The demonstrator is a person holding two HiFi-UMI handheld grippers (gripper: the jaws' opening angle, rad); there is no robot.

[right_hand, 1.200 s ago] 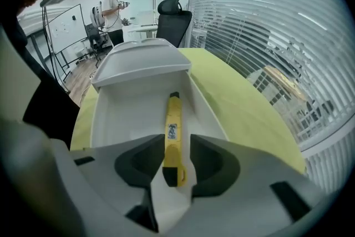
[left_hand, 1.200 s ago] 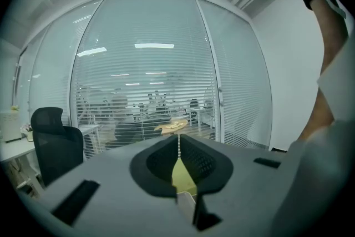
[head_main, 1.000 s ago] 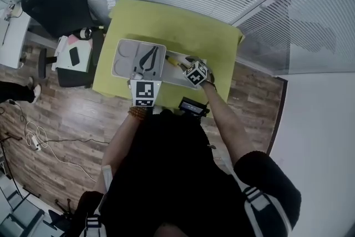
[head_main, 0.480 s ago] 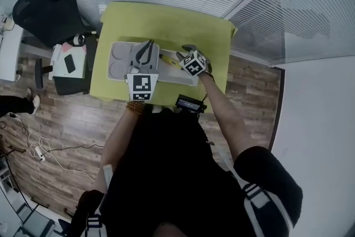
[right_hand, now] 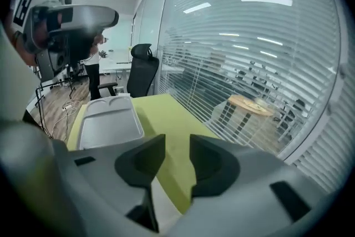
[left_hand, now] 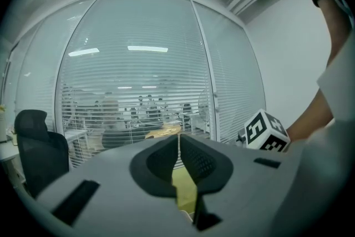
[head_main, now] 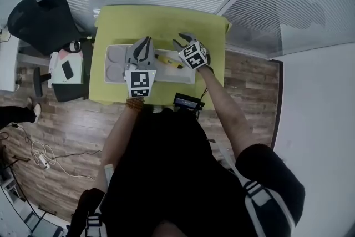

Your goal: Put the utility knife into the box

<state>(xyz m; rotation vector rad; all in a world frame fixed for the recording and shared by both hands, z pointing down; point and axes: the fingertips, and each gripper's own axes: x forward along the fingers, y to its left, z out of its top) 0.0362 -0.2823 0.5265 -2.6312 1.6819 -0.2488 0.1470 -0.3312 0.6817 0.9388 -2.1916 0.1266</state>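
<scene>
Left gripper [left_hand: 178,144]: clenched, tips pressed together, nothing caught between them. Sits over the middle of the box [head_main: 117,62] in the head view, aimed past the far edge of the tabletop [head_main: 161,22] at the glass wall [left_hand: 133,80] and its blinds.

Right gripper [right_hand: 177,147]: released, jaws apart, only green tabletop showing through the gap. Hangs over the right end of the box, not far from the right edge of the tabletop, aimed toward the far left corner.

Utility knife [head_main: 167,60]: yellow, lying slantwise within the right half of the box, between the two grippers and held by neither (too small in the head view to read how it rests on the box floor).

Box: grey and shallow, long side parallel to the near edge of the tabletop, set in the near half and closer to the left edge than the right. Rounded compartments at its left end.

Black device [head_main: 187,101]: at the near edge of the tabletop, a little right of centre.

Black office chair [head_main: 44,19]: on the wood floor [head_main: 72,125], off the far left corner of the tabletop.
</scene>
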